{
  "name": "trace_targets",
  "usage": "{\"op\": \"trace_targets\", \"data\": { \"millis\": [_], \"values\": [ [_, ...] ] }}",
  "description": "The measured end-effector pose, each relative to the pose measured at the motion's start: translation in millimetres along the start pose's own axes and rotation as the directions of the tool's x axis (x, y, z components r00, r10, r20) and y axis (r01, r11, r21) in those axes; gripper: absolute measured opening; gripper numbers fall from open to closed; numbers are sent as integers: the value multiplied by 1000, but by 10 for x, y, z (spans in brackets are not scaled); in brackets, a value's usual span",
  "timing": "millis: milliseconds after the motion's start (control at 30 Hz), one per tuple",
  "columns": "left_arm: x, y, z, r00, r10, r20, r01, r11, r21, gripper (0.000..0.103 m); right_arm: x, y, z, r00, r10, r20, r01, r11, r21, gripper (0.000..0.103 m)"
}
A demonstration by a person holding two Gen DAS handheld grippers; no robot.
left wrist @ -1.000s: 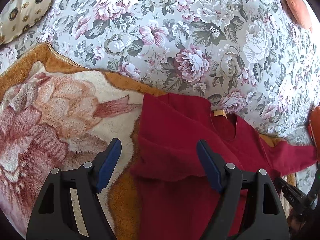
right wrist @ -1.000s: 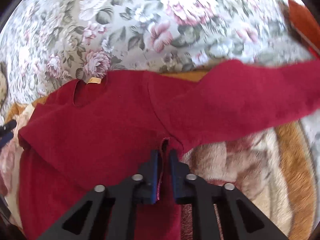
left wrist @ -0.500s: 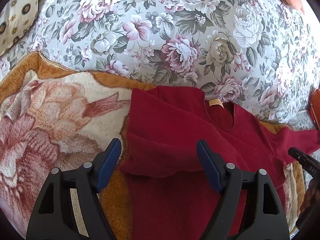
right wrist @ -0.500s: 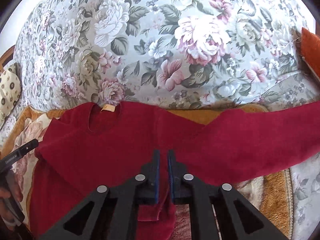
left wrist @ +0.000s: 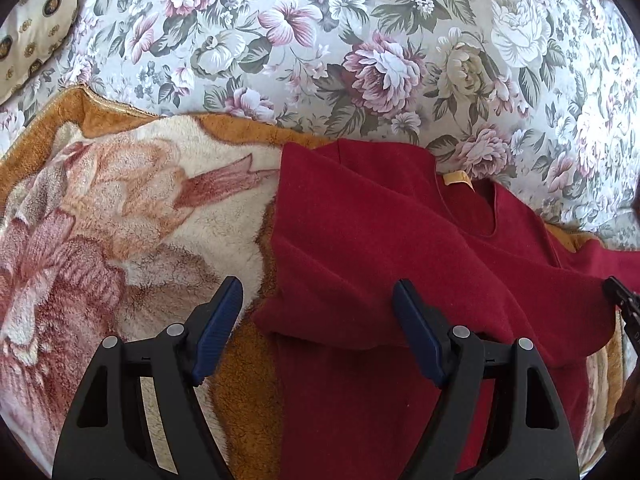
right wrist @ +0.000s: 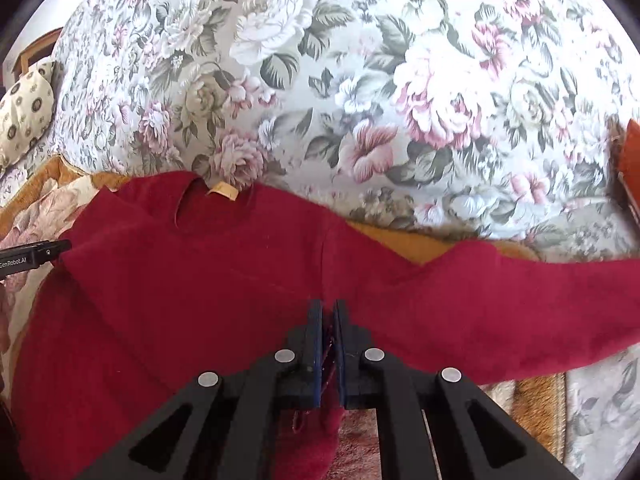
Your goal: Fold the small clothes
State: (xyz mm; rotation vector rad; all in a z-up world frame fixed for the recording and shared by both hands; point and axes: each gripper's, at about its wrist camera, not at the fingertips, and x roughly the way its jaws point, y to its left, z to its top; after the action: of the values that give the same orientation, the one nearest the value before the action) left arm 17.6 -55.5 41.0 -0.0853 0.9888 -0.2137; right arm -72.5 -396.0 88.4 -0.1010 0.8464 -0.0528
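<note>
A dark red long-sleeved shirt (left wrist: 400, 248) lies on a plush blanket, neck with a tan label (left wrist: 458, 178) toward the far side. Its left sleeve is folded across the chest. My left gripper (left wrist: 320, 320) is open and empty, hovering over the shirt's left edge. In the right wrist view my right gripper (right wrist: 327, 316) is shut on the shirt (right wrist: 200, 280) near the right armpit. The right sleeve (right wrist: 520, 312) stretches out to the right. The right gripper's tip shows at the left wrist view's right edge (left wrist: 622, 300).
The blanket (left wrist: 120, 208) is orange and cream with a rose print and lies on a grey floral bedspread (left wrist: 360, 40). A patterned cream pillow (left wrist: 28, 32) sits at the far left. An orange object (right wrist: 630, 160) lies at the right edge.
My right gripper, shut on the shirt, has moved up and left, lifting the fabric. The left gripper has drifted slightly toward the shirt, still open.
</note>
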Motion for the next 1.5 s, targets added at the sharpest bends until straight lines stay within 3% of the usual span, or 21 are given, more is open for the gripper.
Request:
{"op": "trace_targets", "data": {
  "millis": [67,300,433,567,700,767,833,1000,1100,1200,1267,1333,1500],
  "values": [
    [10,5,-7,1000,-2,-8,2,1000,-7,78,6,-25,79,1000,-15,10,14,1000,6,5],
    [38,-85,-29,1000,12,-12,-11,999,35,78,456,-42,376,979,-204,-19,203,979,-8,5],
    [107,-126,-46,999,11,-39,-9,999,52,78,780,-228,330,984,-150,-100,160,982,99,6],
    [80,-156,-48,1000,12,-26,-11,998,61,78,447,-395,188,994,-88,-68,100,975,200,13],
    [65,-191,-56,1000,16,-17,-15,998,63,78,160,-206,-11,999,-9,-39,14,990,137,13],
    [85,-222,-69,999,31,-25,-29,997,77,78,281,-97,-94,997,-20,-73,26,996,88,13],
    [77,-226,-73,999,41,-25,-39,996,78,78,537,-128,-201,987,-18,-159,37,992,121,13],
    [-223,-127,29,995,14,103,-17,999,29,78,318,-372,-261,990,50,-135,-15,968,250,13],
    [-216,-77,56,996,-25,81,24,1000,2,78,45,-727,-395,996,20,-86,13,931,365,16],
    [-64,-132,44,999,-34,-3,34,999,15,78,-181,-1204,-646,998,-35,-54,58,845,531,33],
    [91,-214,18,997,31,-76,-26,997,66,78,-278,-1533,-816,996,-75,-41,84,767,636,35],
    [128,-273,-16,996,65,-68,-58,994,95,78,-365,-1779,-897,996,-84,-11,68,711,700,35],
    [108,-243,-35,998,41,-45,-38,997,67,78,-499,-2193,-985,982,-190,0,122,634,764,36]
  ]
}}
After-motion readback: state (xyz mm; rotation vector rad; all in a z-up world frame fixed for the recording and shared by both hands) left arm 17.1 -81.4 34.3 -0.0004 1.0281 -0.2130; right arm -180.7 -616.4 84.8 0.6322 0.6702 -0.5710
